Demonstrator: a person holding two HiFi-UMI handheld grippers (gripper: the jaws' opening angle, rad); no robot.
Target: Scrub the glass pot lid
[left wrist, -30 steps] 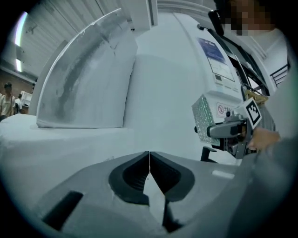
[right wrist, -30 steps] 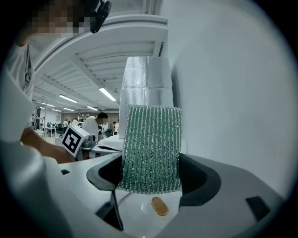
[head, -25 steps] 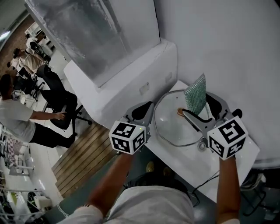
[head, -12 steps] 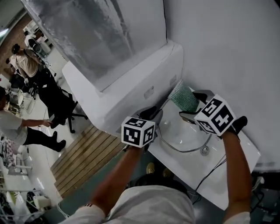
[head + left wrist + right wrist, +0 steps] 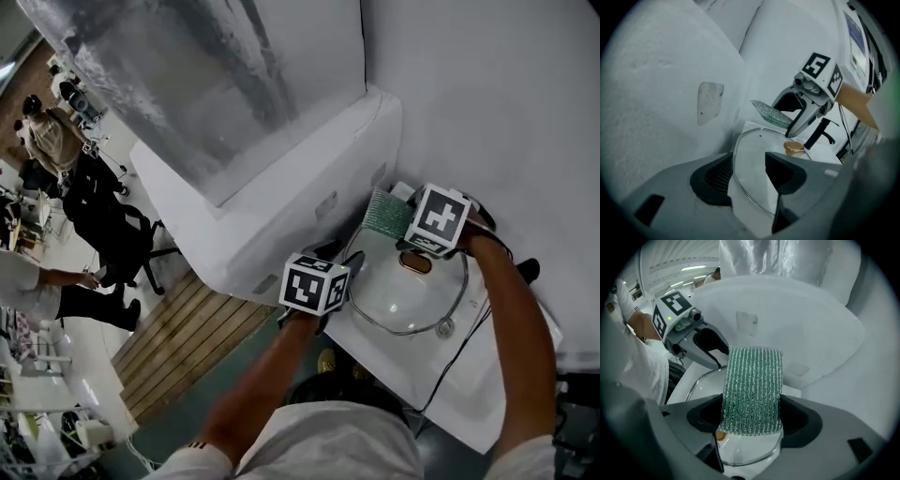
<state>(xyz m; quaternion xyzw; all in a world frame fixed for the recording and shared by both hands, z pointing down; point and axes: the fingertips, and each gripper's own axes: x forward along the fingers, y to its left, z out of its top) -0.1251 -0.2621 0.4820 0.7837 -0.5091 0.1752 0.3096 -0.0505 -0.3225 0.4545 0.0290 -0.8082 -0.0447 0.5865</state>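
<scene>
Currently the glass pot lid (image 5: pixel 403 298) lies flat, knob (image 5: pixel 415 262) up, on a white counter (image 5: pixel 403 361). The right gripper (image 5: pixel 750 416) is clamped on a green scouring pad (image 5: pixel 752 380) and points steeply down over the lid's far side. The left gripper (image 5: pixel 749 171) sits at the near rim. Its jaws have just been opening and stand apart, with the rim in the gap and neither pad pressing on it. This looks like the start of scrubbing: the pad needs lowering onto the glass and rubbing across it, probably with the left jaws steadying the rim so the lid does not slide. From the head view the marker cubes cover both sets of jaws. No view shows whether the pad touches the glass.
</scene>
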